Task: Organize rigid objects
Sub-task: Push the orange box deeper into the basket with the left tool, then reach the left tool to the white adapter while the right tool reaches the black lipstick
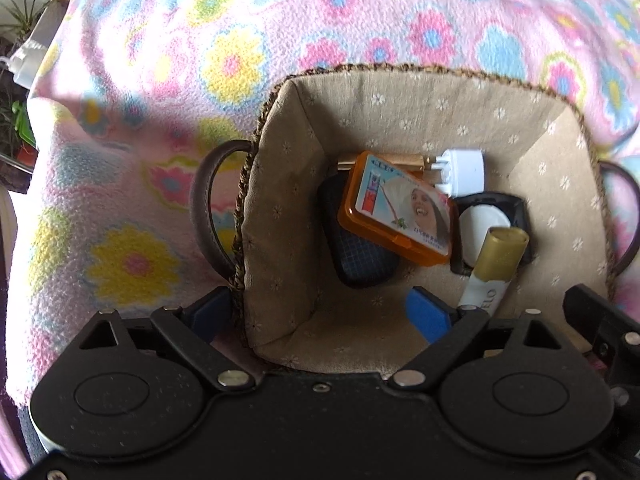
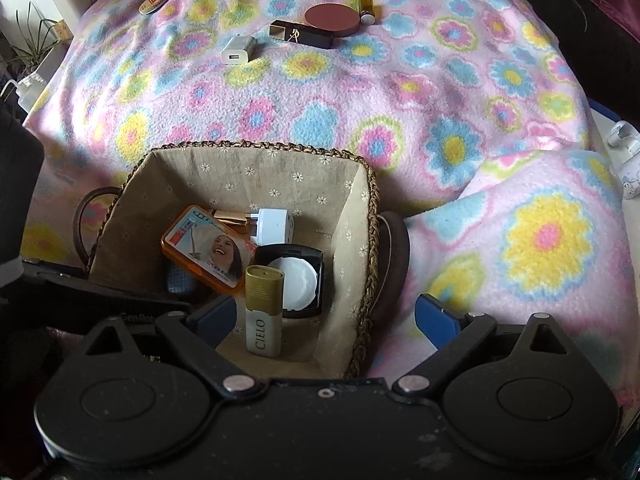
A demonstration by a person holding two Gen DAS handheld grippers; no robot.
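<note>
Basket (image 2: 362,216) wall sits between the open right gripper (image 2: 326,314).

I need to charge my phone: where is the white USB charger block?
In the right wrist view the white USB charger block lies on the flowered blanket beyond the basket, just left of the black-and-gold box.

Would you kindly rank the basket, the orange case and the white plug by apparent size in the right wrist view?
1. basket
2. orange case
3. white plug, clearly smallest, though it lies slightly farther back.
</note>
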